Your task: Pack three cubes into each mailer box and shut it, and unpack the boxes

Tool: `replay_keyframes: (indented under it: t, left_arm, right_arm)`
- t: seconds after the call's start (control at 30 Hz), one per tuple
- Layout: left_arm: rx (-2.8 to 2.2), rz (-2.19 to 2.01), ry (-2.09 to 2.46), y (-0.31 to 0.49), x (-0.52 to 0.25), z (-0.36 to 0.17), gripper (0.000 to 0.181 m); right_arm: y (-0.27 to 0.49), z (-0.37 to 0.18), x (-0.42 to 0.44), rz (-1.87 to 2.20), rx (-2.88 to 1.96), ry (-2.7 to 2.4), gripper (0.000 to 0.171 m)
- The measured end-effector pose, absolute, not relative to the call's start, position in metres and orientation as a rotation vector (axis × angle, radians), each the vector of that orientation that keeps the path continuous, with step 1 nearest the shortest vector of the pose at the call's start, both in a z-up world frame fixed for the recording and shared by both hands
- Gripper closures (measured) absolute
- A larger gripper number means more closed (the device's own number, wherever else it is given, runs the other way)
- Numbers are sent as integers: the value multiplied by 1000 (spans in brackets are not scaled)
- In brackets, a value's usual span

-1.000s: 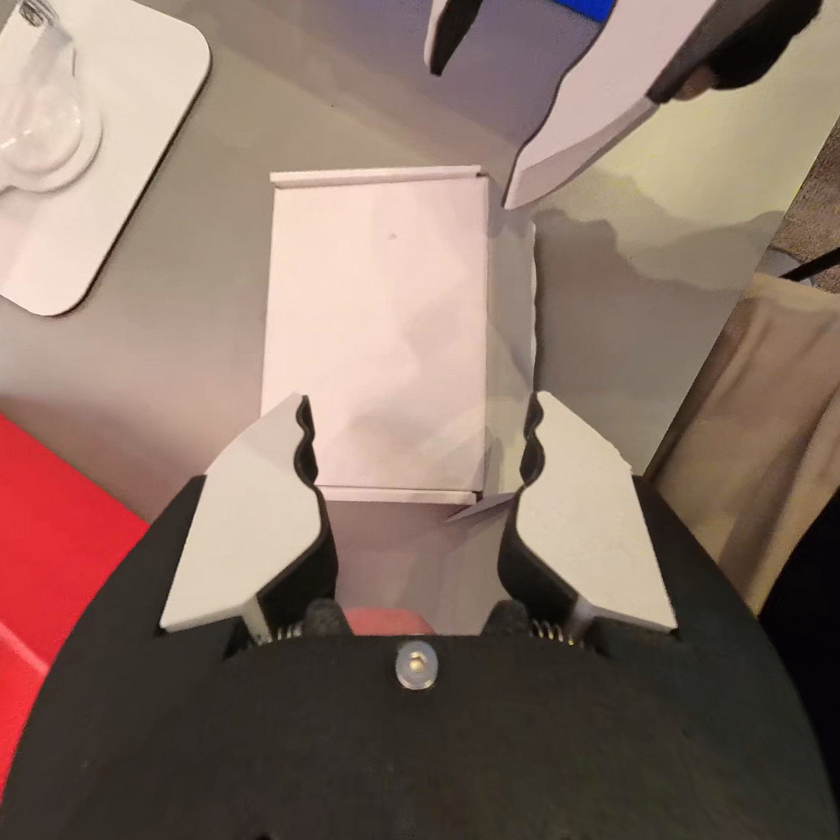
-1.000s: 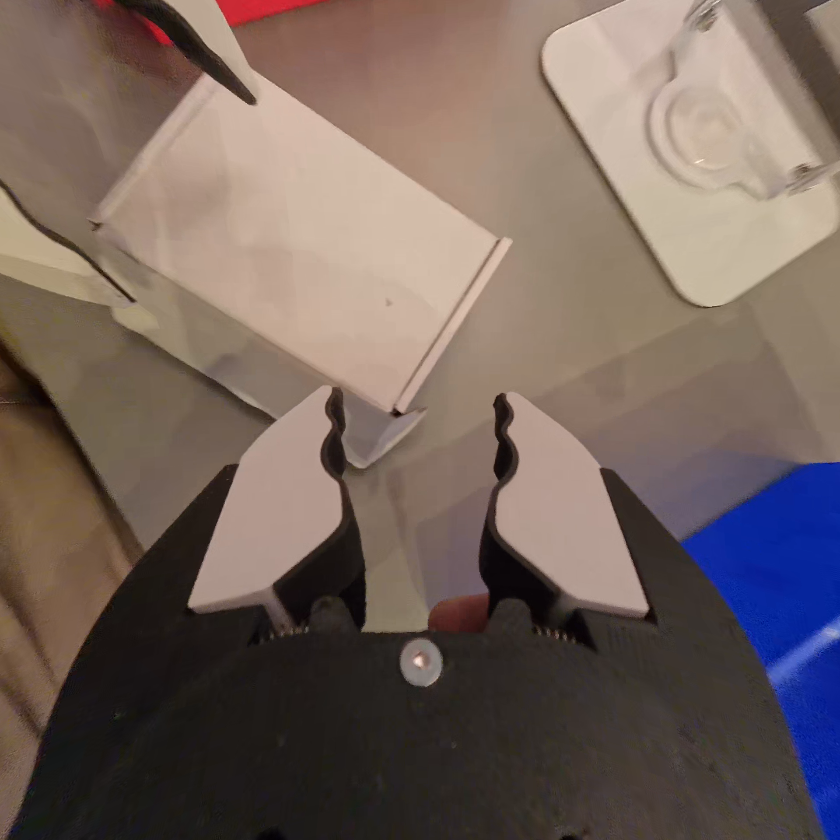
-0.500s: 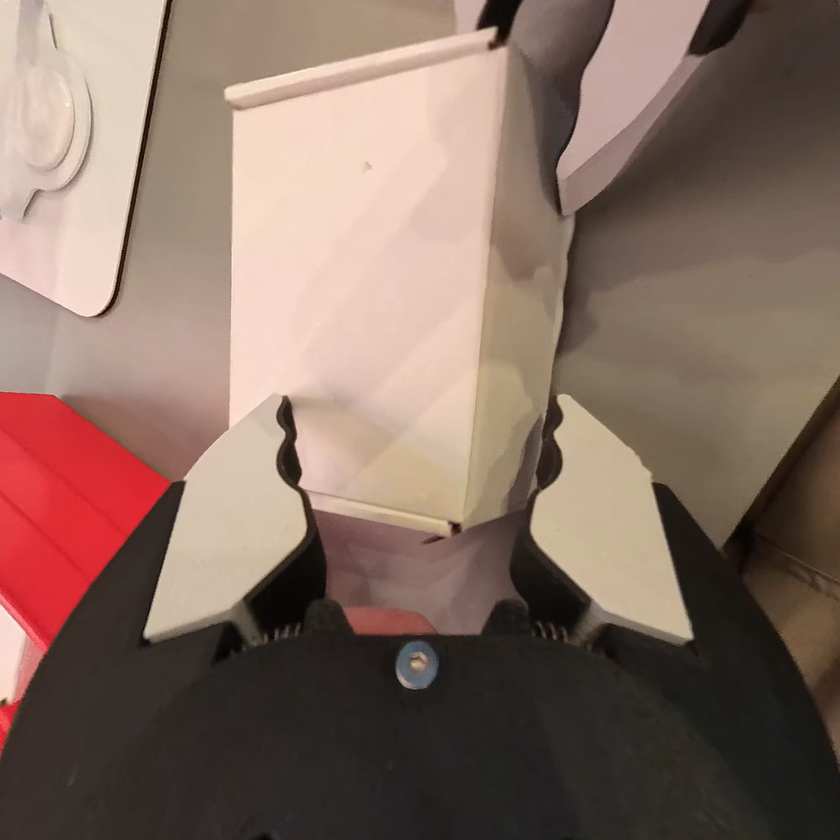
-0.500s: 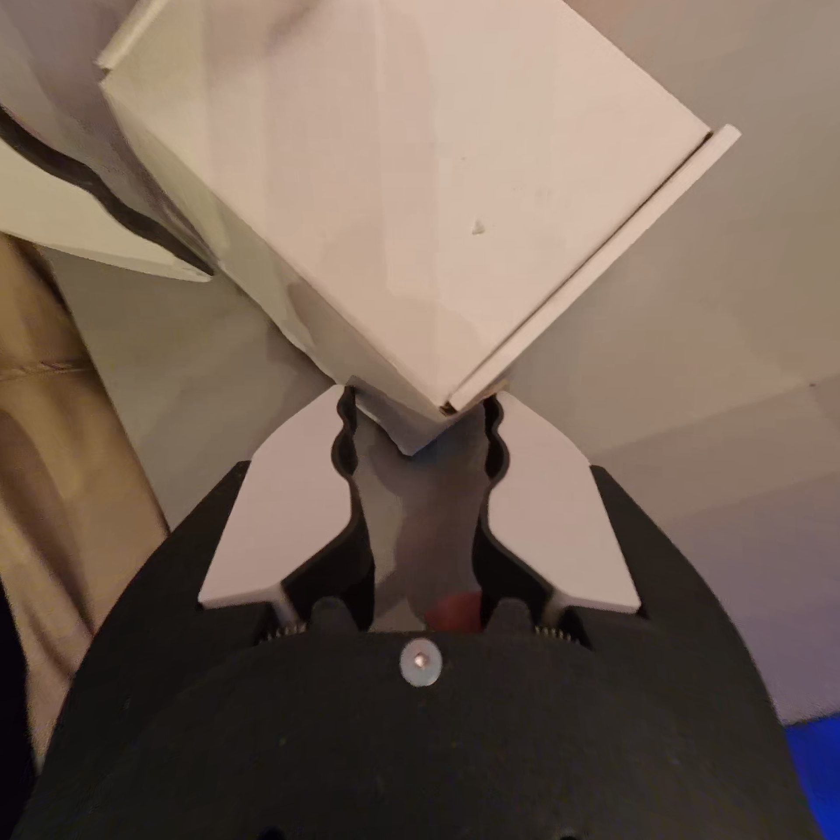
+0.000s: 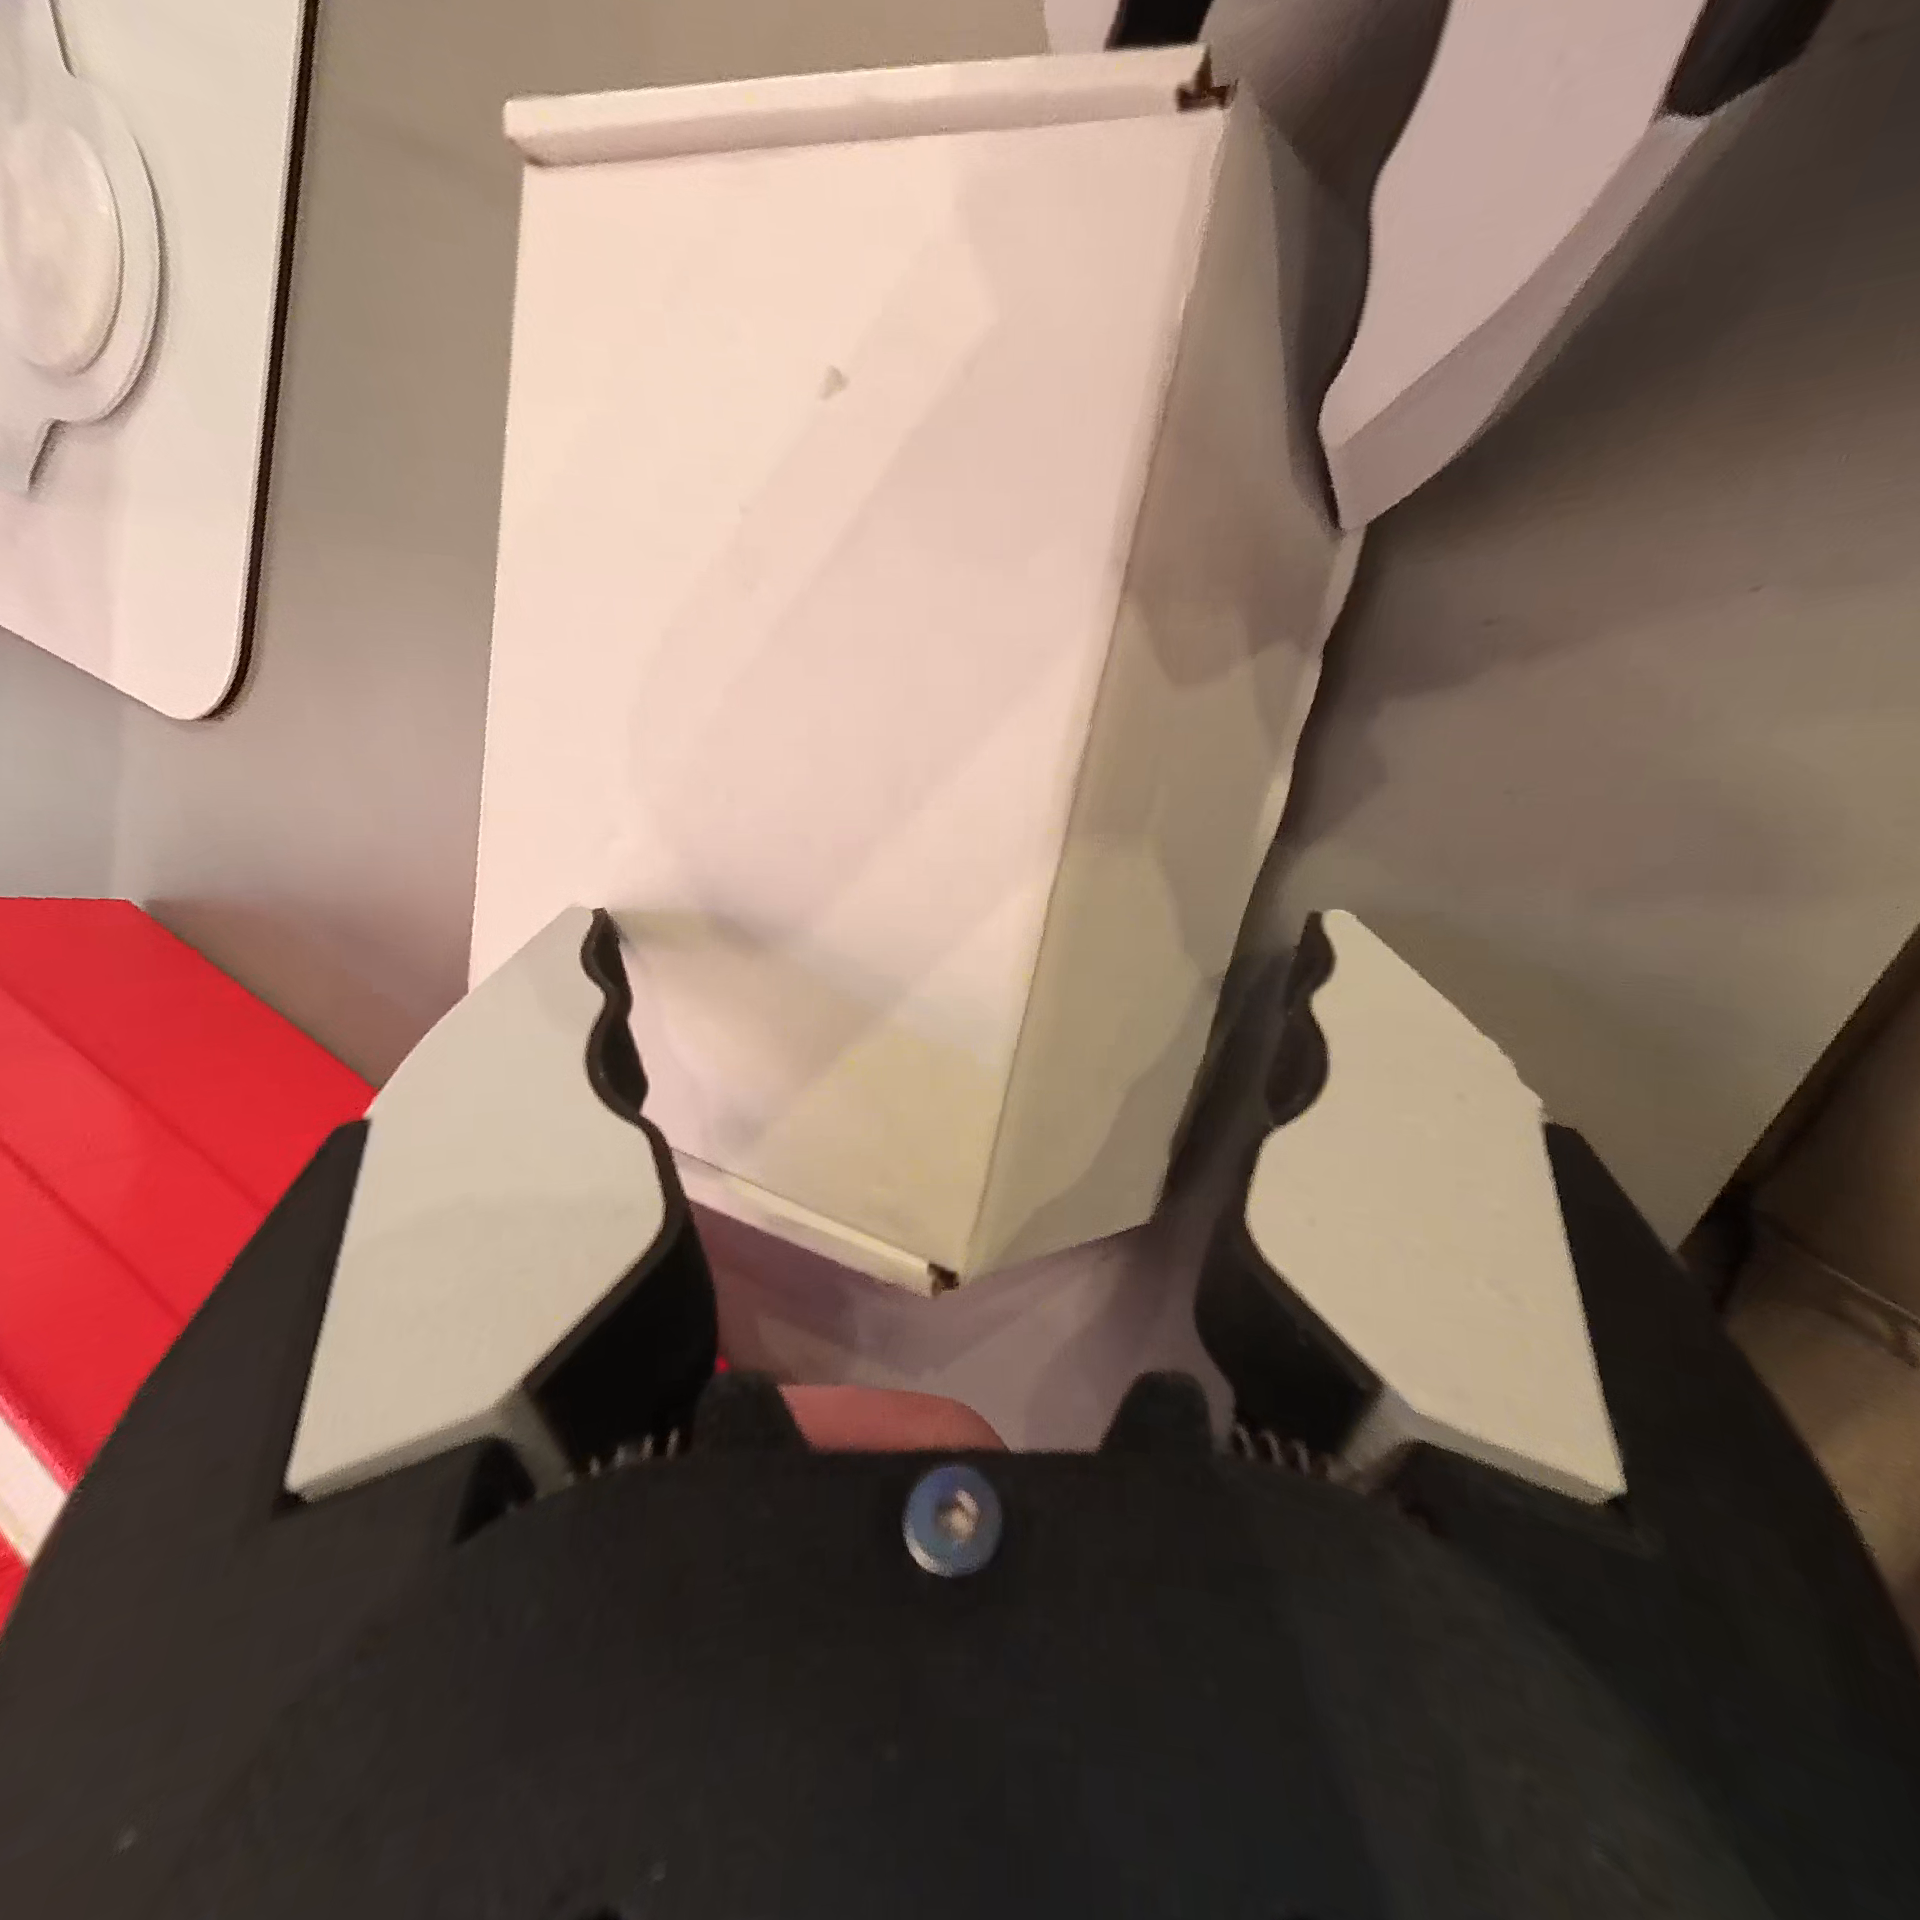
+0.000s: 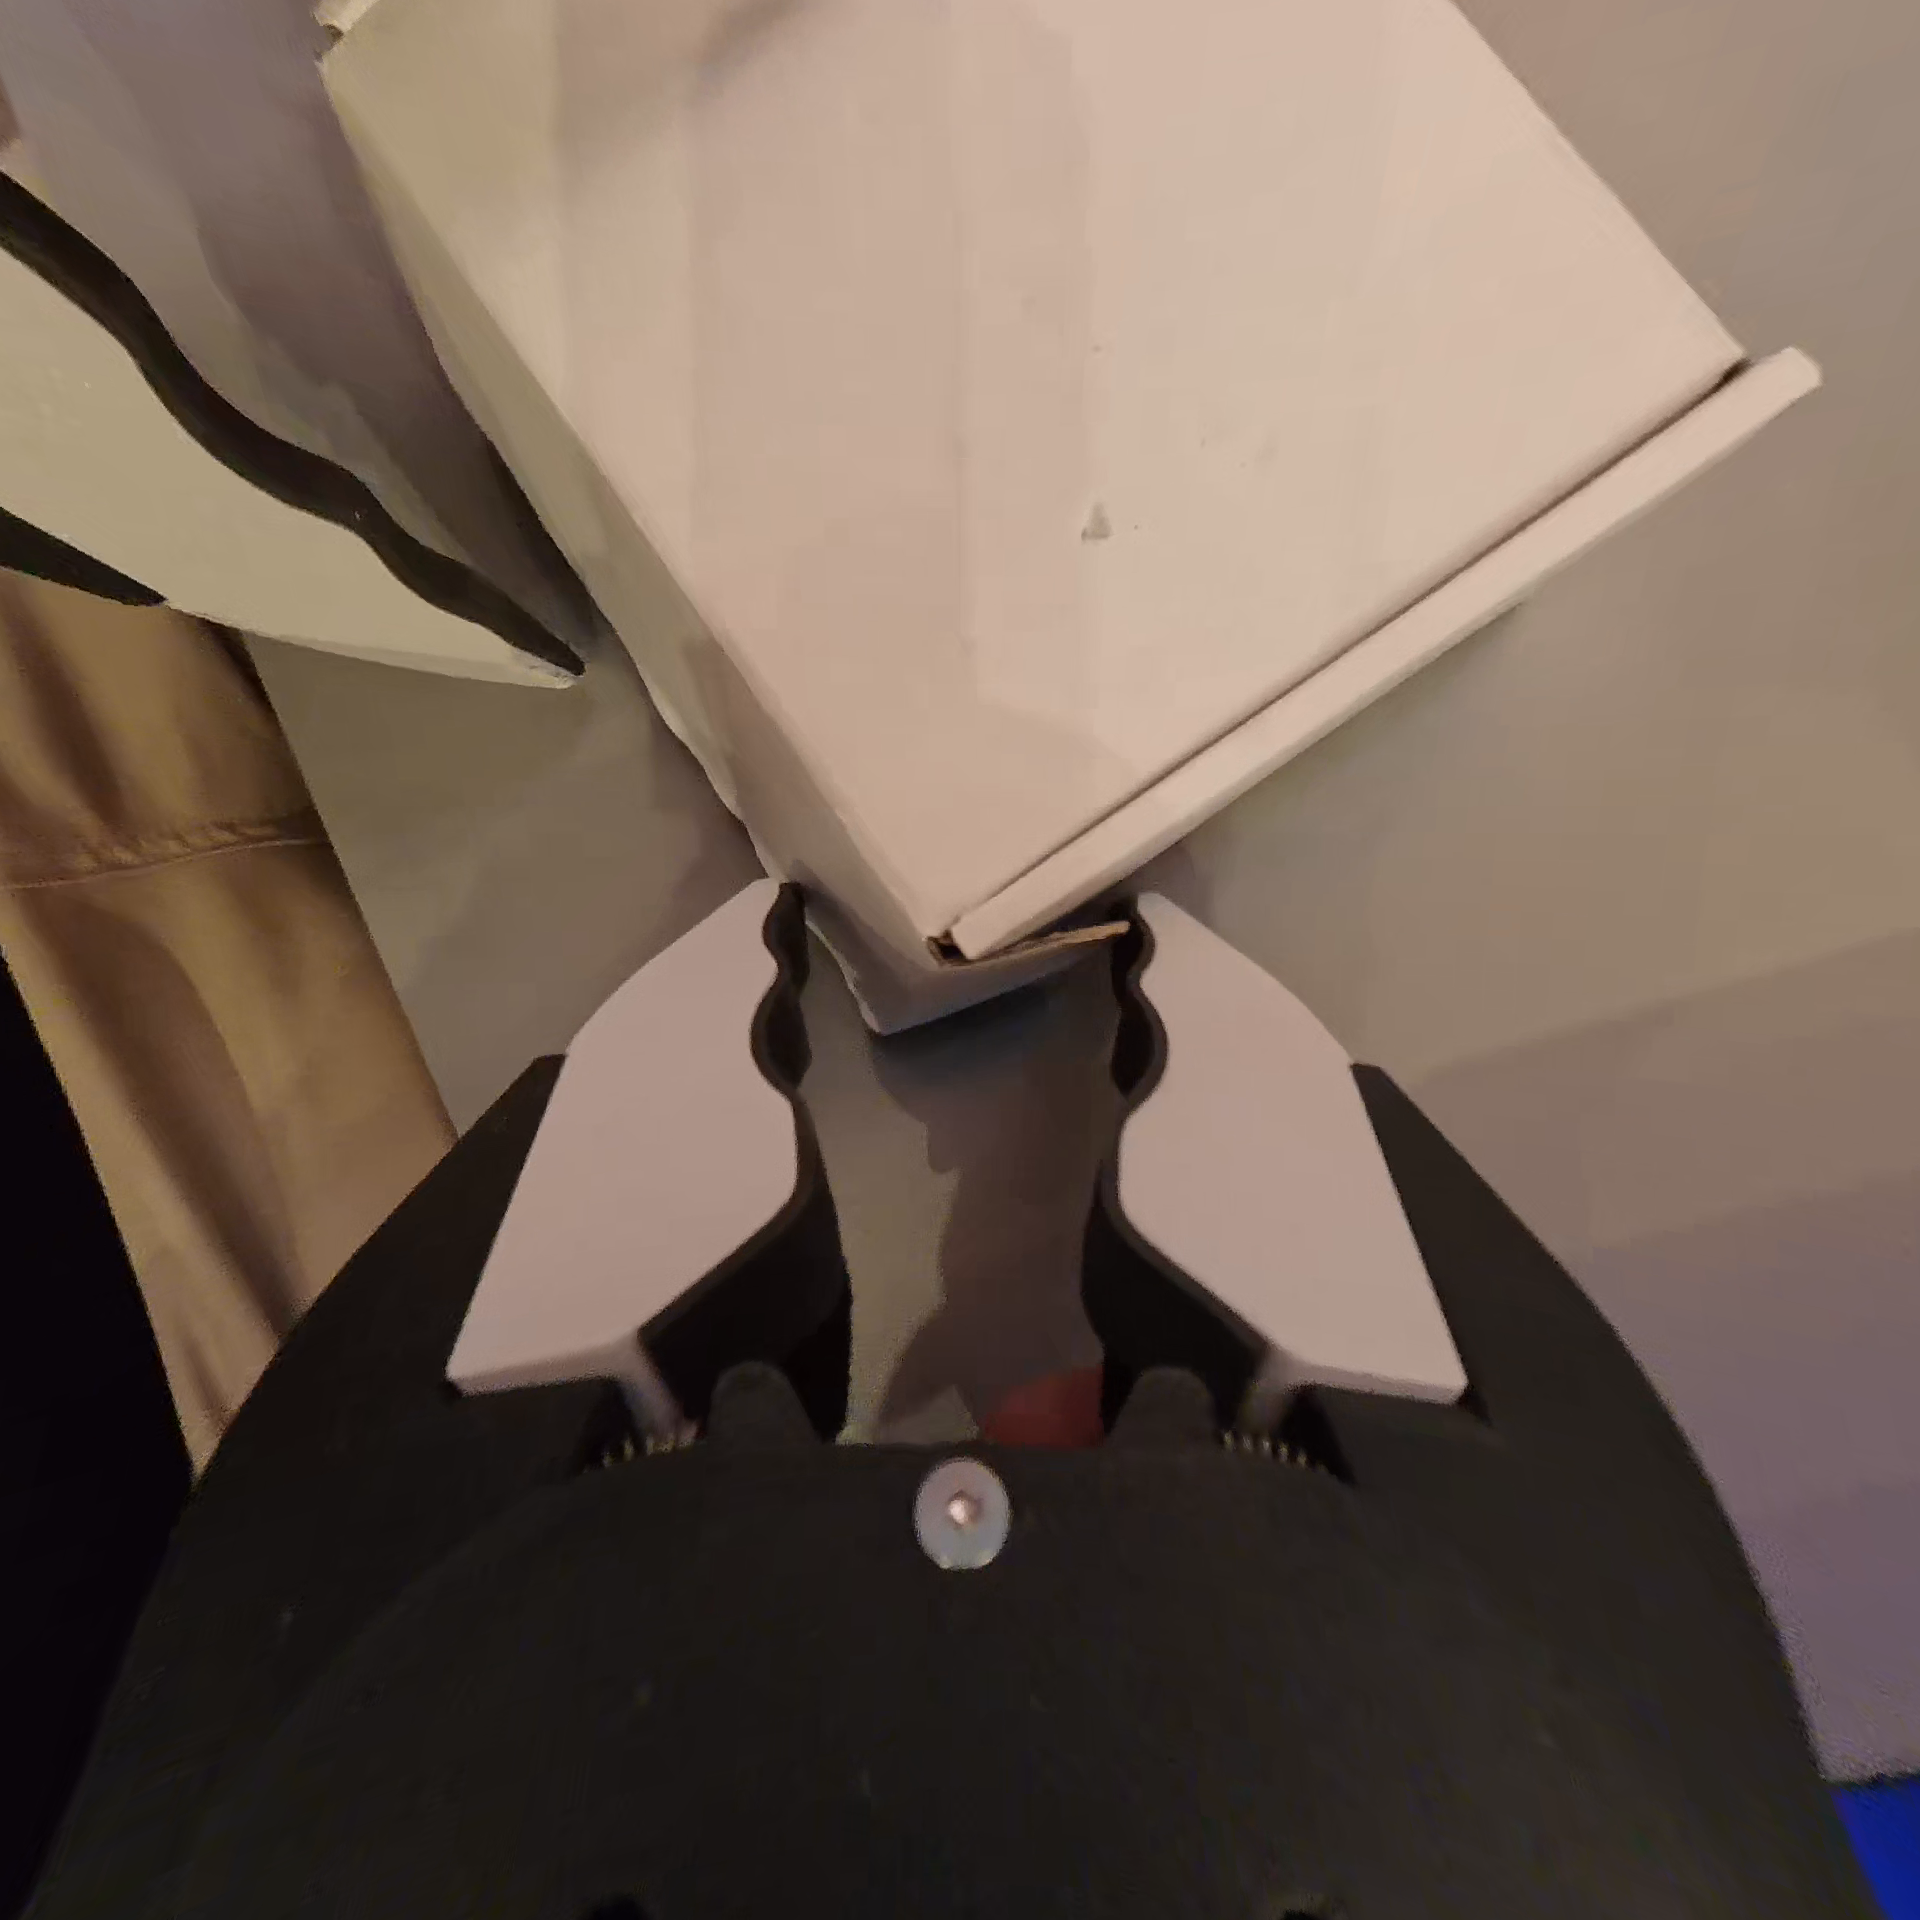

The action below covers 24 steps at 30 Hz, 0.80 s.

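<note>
A shut white mailer box [image 5: 831, 520] lies on the grey table [image 5: 1610, 727]. My left gripper [image 5: 956, 966] is open, its fingers spread over the box's near end, the left tip over the lid and the right tip beside the side wall. My right gripper [image 6: 961, 935] is open with the box's [image 6: 1039, 416] near corner and a small side flap between its tips. One right finger [image 5: 1507, 312] shows by the box's far right corner. A left finger [image 6: 156, 499] shows at the box's left side. No cubes are in view.
A white board with a clear plastic stand [image 5: 125, 312] lies left of the box. A red container [image 5: 135, 1091] is at the near left, and a blue one [image 6: 1870, 1455] at the right edge. Beige fabric [image 6: 156, 935] hangs past the table edge.
Both grippers have closed in on the box, which now looms large. The left fingers spread wider over its near end. The right tips have moved up around its corner.
</note>
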State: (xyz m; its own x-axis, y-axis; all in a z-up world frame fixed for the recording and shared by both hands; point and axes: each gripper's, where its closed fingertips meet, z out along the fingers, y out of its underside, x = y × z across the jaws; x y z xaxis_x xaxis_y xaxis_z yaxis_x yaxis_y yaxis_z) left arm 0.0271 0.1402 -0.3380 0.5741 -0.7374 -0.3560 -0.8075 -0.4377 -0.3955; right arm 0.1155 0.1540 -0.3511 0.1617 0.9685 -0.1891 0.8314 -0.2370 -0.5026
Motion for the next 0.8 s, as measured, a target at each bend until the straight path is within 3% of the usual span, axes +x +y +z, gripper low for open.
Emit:
replay_keyframes:
  t: [0.3, 0.43, 0.8]
  left_arm:
    - [-2288, 226, 1254, 138, 28, -342, 57]
    - [-2293, 230, 1250, 138, 29, -343, 54]
    - [-2321, 206, 1250, 135, 31, -346, 47]
  right_arm:
    - [152, -345, 123, 628, -2248, -1657, 118]
    - [137, -348, 120, 649, -2247, -1648, 109]
    - [123, -344, 118, 788, -2317, -1615, 128]
